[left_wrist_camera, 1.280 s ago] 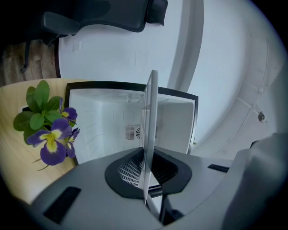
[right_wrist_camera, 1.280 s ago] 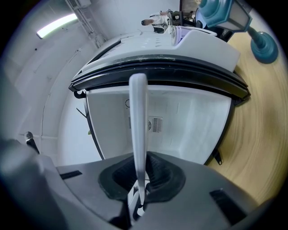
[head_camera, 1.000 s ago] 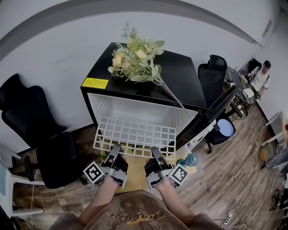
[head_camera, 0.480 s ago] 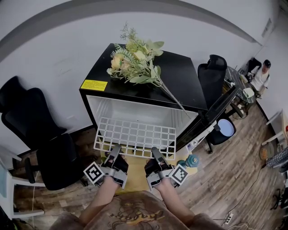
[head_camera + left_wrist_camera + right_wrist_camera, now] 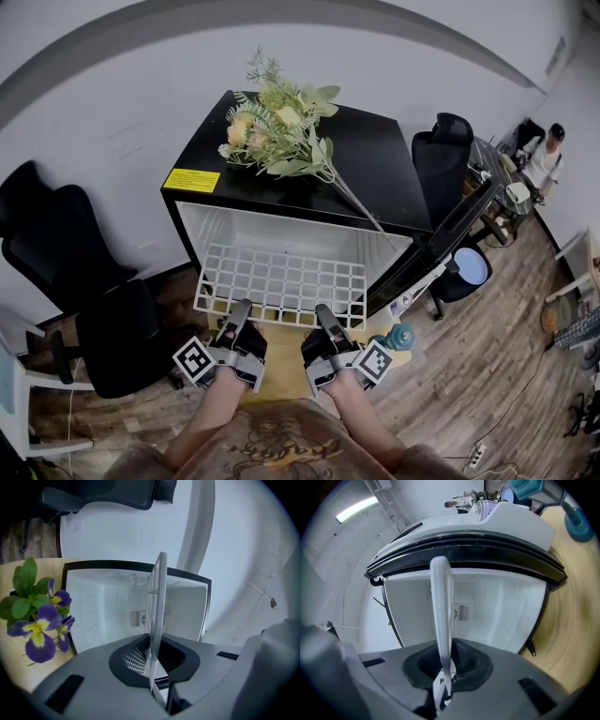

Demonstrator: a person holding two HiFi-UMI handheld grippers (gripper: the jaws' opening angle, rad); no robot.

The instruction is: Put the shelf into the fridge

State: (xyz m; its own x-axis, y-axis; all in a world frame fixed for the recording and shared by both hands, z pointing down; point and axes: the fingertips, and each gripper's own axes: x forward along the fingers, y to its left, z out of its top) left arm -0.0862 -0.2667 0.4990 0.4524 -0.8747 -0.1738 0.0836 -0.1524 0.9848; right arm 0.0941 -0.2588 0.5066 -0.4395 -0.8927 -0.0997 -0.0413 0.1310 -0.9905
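Note:
A white wire-grid shelf (image 5: 279, 283) is held level in front of the small black fridge (image 5: 366, 159), its far edge inside the open white cavity (image 5: 291, 234). My left gripper (image 5: 240, 317) is shut on the shelf's near edge at the left, my right gripper (image 5: 324, 319) shut on it at the right. In the left gripper view the shelf (image 5: 157, 620) shows edge-on between the pads, with the fridge interior (image 5: 103, 611) behind it. The right gripper view shows the same shelf (image 5: 442, 620) edge-on before the cavity (image 5: 497, 611).
A bunch of flowers (image 5: 281, 127) lies on the fridge top. The open fridge door (image 5: 441, 244) swings out to the right. Black office chairs stand at the left (image 5: 84, 281) and back right (image 5: 441, 155). A teal dumbbell (image 5: 398, 335) lies on the floor.
The shelf has slid a little further into the fridge opening, with both grippers still on its near edge.

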